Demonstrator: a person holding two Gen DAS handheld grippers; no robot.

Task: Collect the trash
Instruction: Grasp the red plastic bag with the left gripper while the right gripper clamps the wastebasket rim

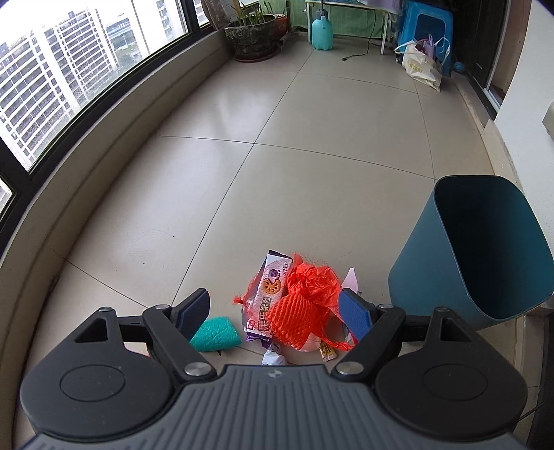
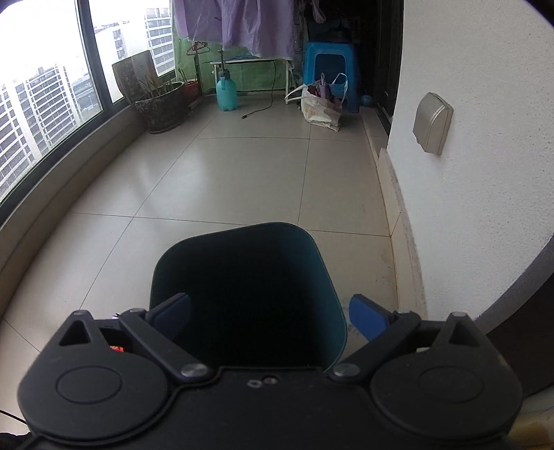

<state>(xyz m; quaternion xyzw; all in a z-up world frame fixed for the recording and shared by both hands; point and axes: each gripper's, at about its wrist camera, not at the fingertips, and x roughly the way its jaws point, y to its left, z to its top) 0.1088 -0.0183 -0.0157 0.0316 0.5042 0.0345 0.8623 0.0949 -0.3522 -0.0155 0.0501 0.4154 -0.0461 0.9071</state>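
Note:
A pile of trash lies on the tiled floor in the left wrist view: an orange net bag [image 1: 304, 308] over a purple-and-white snack wrapper [image 1: 268, 287], a crumpled teal piece [image 1: 216, 334] at its left, and small wrappers [image 1: 327, 351] at its near edge. My left gripper [image 1: 277, 311] hangs open just above the pile, its fingers either side of the net bag. The teal trash bin [image 1: 474, 252] stands to the right of the pile. In the right wrist view my right gripper [image 2: 273, 318] is open over the dark mouth of the bin [image 2: 304, 249], holding nothing.
A low curved wall under the windows [image 1: 104, 145] runs along the left. A white wall [image 2: 484, 207] with a grey box [image 2: 432, 123] bounds the right. Far off stand a plant pot [image 1: 251, 36], a teal sprayer bottle [image 1: 322, 31], a white shopping bag [image 1: 422, 65] and a blue stool [image 1: 429, 24].

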